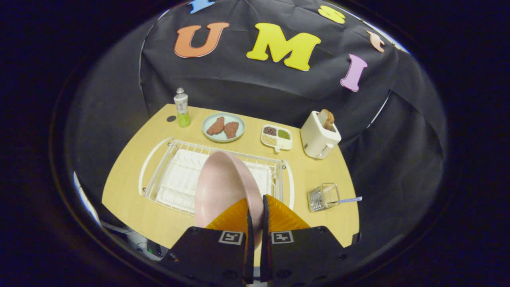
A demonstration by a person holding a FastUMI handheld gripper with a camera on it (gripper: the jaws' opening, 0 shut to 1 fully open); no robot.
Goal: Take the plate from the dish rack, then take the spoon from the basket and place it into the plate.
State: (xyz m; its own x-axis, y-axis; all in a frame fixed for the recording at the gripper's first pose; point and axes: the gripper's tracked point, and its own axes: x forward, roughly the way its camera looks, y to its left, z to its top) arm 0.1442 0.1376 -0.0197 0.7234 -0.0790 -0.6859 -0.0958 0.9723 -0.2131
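My gripper point(255, 211) is shut on the rim of a pink plate point(221, 187), which stands on edge between the fingers, lifted above the white wire dish rack point(179, 179). The plate hides part of the rack's right half. To the right of the rack a small wire basket point(323, 197) lies on the table, with the checked handle of a spoon point(350, 199) sticking out to the right.
On the wooden table point(131, 207) beyond the rack stand a bottle with green liquid point(182, 107), a pale blue plate with two brown patties point(223, 127), a divided snack tray point(277, 137) and a cream toaster point(320, 135) with toast in it.
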